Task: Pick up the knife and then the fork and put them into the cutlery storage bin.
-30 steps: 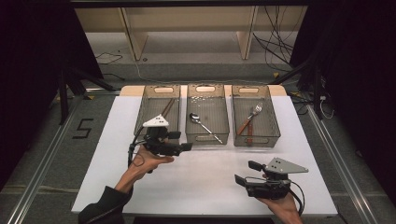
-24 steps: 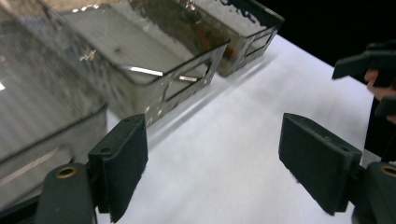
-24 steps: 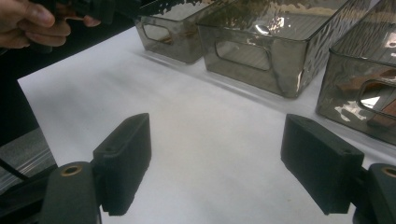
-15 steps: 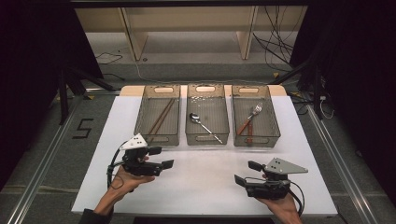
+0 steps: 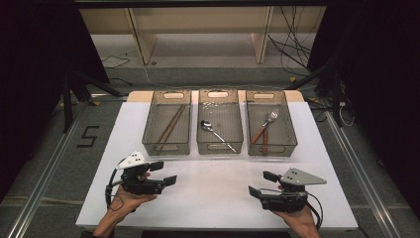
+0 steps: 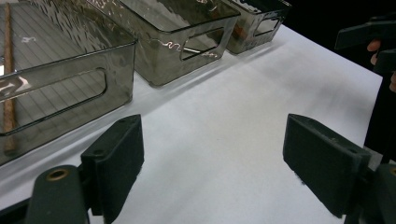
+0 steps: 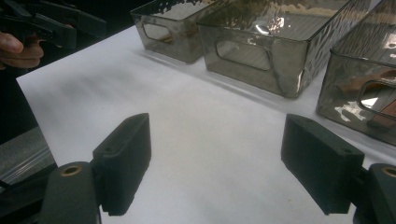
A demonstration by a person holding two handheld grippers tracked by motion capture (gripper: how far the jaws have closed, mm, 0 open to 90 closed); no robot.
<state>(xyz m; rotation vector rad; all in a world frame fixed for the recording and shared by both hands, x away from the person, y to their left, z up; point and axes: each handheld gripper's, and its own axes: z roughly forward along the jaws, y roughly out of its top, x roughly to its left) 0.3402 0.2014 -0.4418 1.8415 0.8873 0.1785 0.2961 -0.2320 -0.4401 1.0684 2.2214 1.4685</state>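
I see a white table beneath my left gripper, a taped number five on the floor off to its left, and a wooden shelf and loose cables far ahead.

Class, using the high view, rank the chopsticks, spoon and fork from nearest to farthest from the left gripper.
1. Chopsticks, in the left bin, closest to the left gripper.
2. Spoon, in the middle bin.
3. Fork, in the right bin, farthest.
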